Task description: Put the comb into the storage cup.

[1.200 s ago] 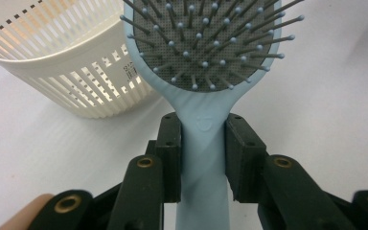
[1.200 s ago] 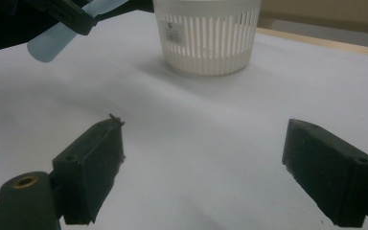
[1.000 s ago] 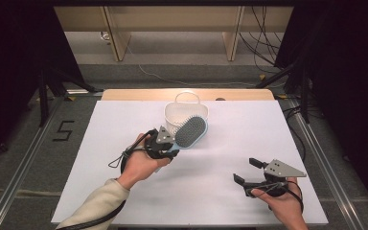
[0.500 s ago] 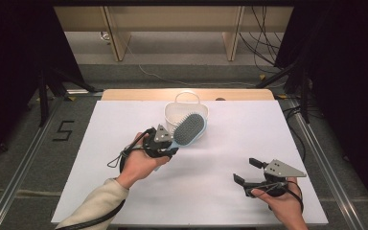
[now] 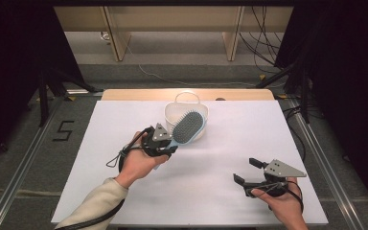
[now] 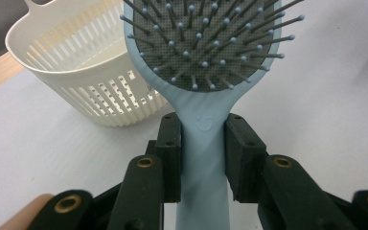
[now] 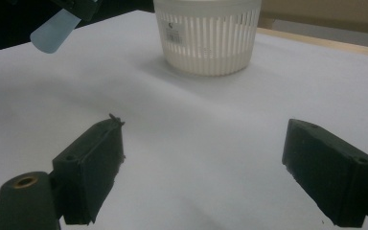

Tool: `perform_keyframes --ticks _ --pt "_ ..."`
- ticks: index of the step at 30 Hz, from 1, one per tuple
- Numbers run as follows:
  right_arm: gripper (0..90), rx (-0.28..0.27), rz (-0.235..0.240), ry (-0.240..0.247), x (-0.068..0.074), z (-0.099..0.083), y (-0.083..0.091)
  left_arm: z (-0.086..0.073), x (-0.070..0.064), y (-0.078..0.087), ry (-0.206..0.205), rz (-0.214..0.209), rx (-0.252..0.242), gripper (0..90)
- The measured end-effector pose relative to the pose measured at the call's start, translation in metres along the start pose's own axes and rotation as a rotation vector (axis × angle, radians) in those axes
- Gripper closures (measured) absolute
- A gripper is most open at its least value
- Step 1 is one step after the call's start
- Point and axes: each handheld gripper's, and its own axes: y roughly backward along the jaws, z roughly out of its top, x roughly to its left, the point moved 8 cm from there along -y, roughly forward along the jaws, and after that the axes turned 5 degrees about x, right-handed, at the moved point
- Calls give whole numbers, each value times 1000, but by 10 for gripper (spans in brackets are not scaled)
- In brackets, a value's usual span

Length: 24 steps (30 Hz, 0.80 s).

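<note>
A light blue hairbrush with grey bristles is held by its handle in my left gripper, which is shut on it. The brush head hangs over the near rim of a white slotted basket, bristles up. In the left gripper view the basket stands just behind and left of the brush. My right gripper rests near the table's front right, open, with nothing between its jaws. The right gripper view has the basket far ahead and the brush handle's end at upper left.
The white table top spreads around both hands. Its wooden far edge lies behind the basket. Metal rails run along both sides, and cables lie on the floor beyond.
My left gripper has carried the hairbrush a little farther toward the basket, so the brush head now overlaps its near rim. The right gripper has stayed put.
</note>
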Motion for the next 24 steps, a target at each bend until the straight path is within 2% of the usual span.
perform_keyframes --ticks 24 --pt "151 1 0 2 0 0 0 2 6 2 13 15 -30 698"
